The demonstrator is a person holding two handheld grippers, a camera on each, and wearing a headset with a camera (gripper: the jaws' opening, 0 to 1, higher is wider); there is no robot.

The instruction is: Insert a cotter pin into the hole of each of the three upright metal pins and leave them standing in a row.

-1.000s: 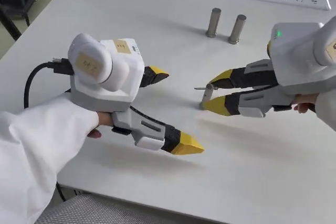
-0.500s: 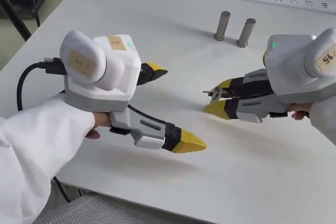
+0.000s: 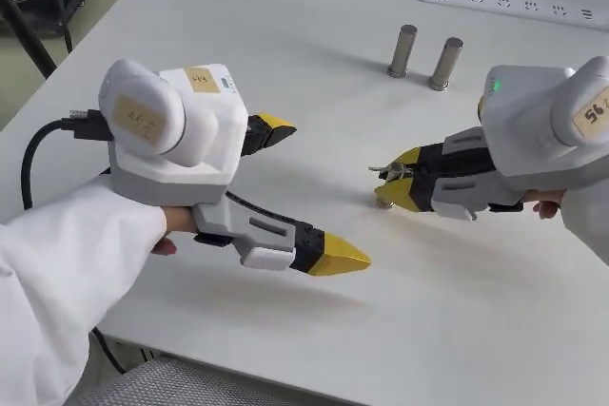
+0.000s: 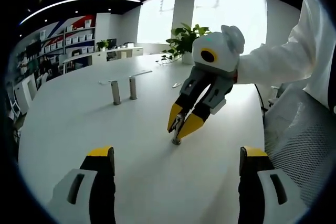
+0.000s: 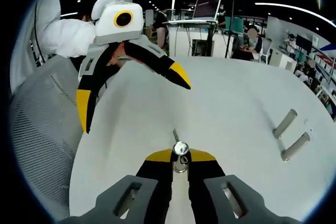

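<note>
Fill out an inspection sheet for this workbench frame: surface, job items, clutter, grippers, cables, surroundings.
Surface: white table, bare areas clean.
Job's things: first metal pin and second metal pin upright, side by side, apart; whether they carry cotter pins is too small to tell. Third metal pin is clamped, a cotter pin sticking out near its top.
Clutter: nothing seen.
Grippers: left gripper open, holding nothing; right gripper shut on the third metal pin.
Cables: black cable from the left gripper; power strip at the far edge.
Surroundings: potted plant, mesh chair.
</note>
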